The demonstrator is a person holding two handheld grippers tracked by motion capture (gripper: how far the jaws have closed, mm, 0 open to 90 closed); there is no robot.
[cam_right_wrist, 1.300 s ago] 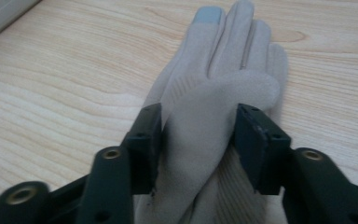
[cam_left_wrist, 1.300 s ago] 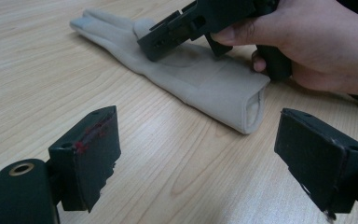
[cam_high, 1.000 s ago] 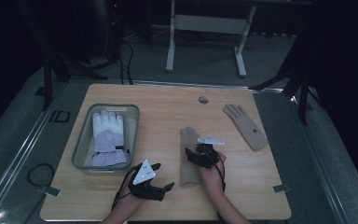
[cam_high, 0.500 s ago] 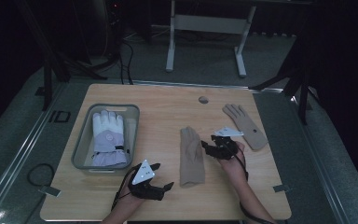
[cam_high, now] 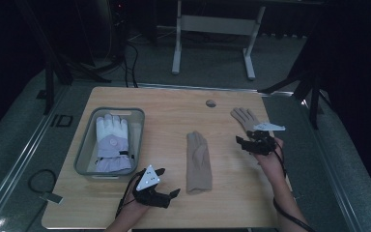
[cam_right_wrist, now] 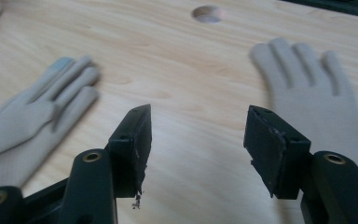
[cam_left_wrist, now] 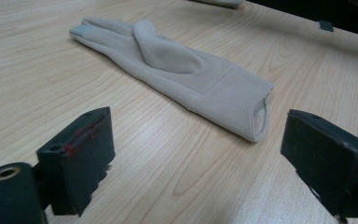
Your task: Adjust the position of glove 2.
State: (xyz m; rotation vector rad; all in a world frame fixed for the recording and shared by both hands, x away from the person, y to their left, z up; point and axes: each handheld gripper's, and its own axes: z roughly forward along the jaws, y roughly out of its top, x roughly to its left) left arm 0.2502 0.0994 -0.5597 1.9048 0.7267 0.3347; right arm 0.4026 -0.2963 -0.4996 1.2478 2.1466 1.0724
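Nearest the person, the left gripper (cam_high: pixel 166 186) rested low on the wooden counter (cam_high: pixel 174 104), its jaws having just been opening, wide apart with nothing between them, pointed at the cuff of the beige glove (cam_left_wrist: pixel 177 70) lying flat mid-counter. Farther out on the right, the right gripper (cam_high: pixel 244 141) hovered with its jaws having just been opening too, moderately wide and empty, between that glove and the second beige glove (cam_right_wrist: pixel 314 93), which lay palm-flat with fingers spread near the far right edge. To the left, a grey tray (cam_high: pixel 84 154) held a white padded glove (cam_high: pixel 112 142).
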